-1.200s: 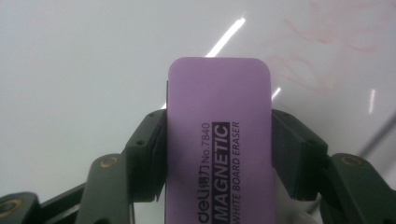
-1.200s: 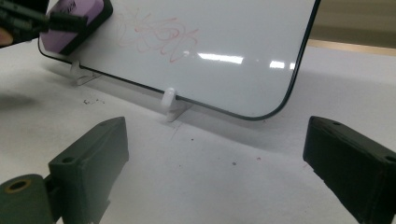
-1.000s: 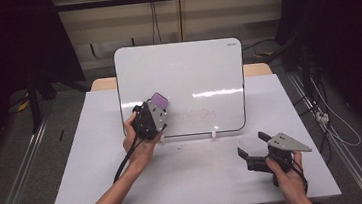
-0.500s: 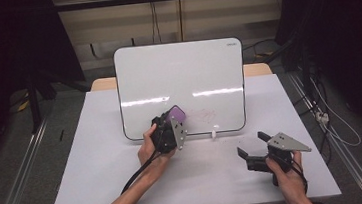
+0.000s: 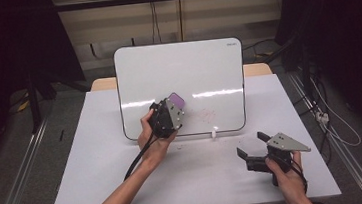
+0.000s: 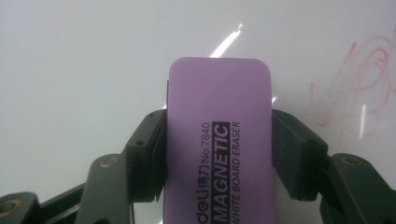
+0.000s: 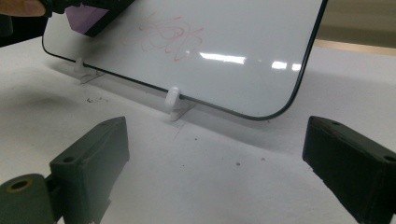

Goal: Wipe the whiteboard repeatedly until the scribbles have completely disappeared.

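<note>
A lab: dark curtains (image 5: 7, 43), floor rails (image 5: 18, 183), trailing cables (image 5: 333, 117) round the table (image 5: 102, 190)

My whiteboard (image 5: 181, 77) looked glossy and smooth, throwing back streaks of light, with faint red marker smears (image 7: 170, 35) dulling one patch. The purple eraser (image 6: 218, 140) had a matt, smooth plastic back with printed lettering. My left gripper (image 6: 218, 154) showed matt black plastic fingers (image 6: 299, 158) with brass-coloured rivets. The table (image 5: 99, 165) was matt white, lightly speckled.
</note>
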`<move>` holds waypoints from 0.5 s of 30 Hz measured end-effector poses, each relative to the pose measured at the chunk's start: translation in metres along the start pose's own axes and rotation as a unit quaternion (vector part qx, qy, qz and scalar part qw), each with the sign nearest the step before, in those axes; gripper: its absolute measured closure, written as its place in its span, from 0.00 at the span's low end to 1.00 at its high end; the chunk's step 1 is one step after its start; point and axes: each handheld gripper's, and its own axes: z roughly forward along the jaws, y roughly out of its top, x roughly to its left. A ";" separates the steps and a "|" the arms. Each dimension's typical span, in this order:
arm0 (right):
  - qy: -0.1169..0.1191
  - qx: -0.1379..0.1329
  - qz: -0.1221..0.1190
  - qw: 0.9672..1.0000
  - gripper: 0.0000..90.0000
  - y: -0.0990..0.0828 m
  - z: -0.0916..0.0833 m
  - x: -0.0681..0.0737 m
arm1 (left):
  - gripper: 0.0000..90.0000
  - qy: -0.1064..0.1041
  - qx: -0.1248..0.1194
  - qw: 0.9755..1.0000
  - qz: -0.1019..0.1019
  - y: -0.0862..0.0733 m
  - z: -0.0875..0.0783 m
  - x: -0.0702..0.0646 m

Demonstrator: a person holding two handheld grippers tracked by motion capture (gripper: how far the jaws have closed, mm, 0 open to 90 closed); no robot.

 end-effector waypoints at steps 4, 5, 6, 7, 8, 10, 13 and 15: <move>0.000 -0.001 0.000 1.000 0.08 0.000 0.000 0.000 | 0.46 -0.004 -0.006 1.000 -0.002 0.001 0.001 -0.011; 0.000 0.000 0.001 1.000 0.08 0.000 0.000 0.000 | 0.46 -0.006 -0.005 1.000 0.002 0.002 0.001 -0.016; 0.001 0.000 0.000 1.000 0.08 0.000 0.000 0.000 | 0.46 -0.015 -0.007 1.000 0.011 0.003 0.002 -0.023; 0.002 0.000 0.000 1.000 0.08 0.000 0.001 0.000 | 0.46 -0.017 -0.009 1.000 0.015 0.003 0.003 -0.029; 0.002 -0.001 -0.002 1.000 0.08 0.001 0.000 0.001 | 0.46 -0.021 -0.009 1.000 0.018 0.004 0.003 -0.035; 0.002 0.000 -0.001 1.000 0.08 0.000 0.000 0.001 | 0.46 -0.027 -0.008 0.999 0.025 0.005 0.003 -0.046; 0.002 0.001 0.000 1.000 0.08 0.000 0.000 0.001 | 0.46 -0.035 -0.011 0.998 0.045 0.004 0.003 -0.059; 0.002 0.000 0.000 1.000 0.08 0.000 0.000 0.000 | 0.46 -0.038 -0.013 0.998 0.048 0.004 0.003 -0.058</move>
